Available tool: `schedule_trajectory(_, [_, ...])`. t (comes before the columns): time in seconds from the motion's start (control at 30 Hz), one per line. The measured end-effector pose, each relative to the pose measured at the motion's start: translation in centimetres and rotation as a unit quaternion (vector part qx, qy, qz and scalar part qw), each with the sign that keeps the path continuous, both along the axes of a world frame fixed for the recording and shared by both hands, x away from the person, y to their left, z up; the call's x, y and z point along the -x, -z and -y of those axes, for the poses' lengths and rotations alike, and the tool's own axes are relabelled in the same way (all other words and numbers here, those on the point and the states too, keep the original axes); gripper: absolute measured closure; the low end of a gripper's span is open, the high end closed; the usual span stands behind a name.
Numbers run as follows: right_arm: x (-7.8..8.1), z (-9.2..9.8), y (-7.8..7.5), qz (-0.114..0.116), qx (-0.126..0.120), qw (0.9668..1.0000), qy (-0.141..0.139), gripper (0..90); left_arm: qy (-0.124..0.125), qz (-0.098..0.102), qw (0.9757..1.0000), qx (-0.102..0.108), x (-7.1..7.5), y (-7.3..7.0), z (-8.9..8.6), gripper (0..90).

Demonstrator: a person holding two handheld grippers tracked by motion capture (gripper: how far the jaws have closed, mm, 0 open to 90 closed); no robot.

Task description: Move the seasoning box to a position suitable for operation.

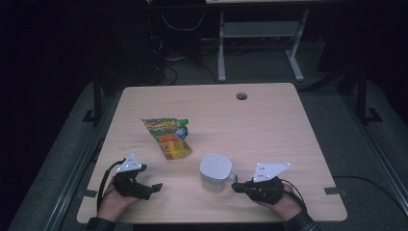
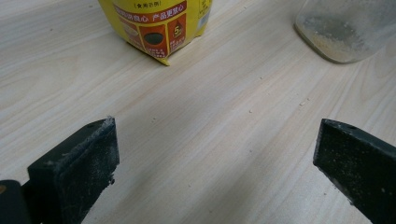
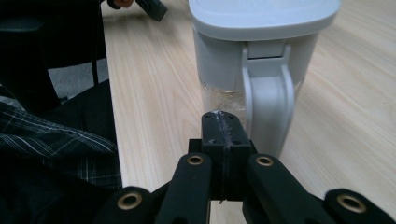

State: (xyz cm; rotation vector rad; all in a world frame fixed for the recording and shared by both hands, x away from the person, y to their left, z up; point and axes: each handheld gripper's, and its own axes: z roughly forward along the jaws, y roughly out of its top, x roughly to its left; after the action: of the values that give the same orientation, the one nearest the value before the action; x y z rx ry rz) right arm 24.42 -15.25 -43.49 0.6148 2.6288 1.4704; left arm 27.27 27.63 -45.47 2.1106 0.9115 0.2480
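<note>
Nearest the camera, the pale wooden desk point(image 1: 269, 120) carries a lidded grey jug point(image 1: 215, 172) near its front edge and a yellow pouch point(image 1: 168, 137) behind. Right claw point(image 3: 223, 122), jaws together, sits just beside the jug's handle point(image 3: 267, 100), gripping nothing; left claw point(image 2: 215, 158) rests apart. Likely next: reopen and close around the handle.

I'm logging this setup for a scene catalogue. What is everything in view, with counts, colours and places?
table: one, light wood, centre, with a round hole near its far edge
snack pouch: one, yellow and green, lying flat left of centre
lidded jug: one, clear body, grey-white lid and handle, near edge, a little powder inside
metal stand: one, pale grey, on the floor beyond the table
left hand-held gripper: one, black, near left, jaws open
right hand-held gripper: one, black, jaws shut, just before the jug's handle
</note>
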Motion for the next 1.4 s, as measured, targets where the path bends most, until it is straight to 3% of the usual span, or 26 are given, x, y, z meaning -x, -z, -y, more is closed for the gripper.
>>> schedule_trajectory(0.43, [-0.8, 0.0, 0.2, 0.007, 0.005, 0.9999, 0.011, 89.6, 0.003, 0.000, 1.0000, -0.001, 0.0, 0.0, 0.0, 0.0])
schedule_trajectory(1.4, [-5.0, 1.4, 0.2, 0.020, -0.004, 0.9963, 0.084, 89.7, 0.009, -0.006, 0.9999, 0.007, -0.2, 0.3, 0.0, 0.0])
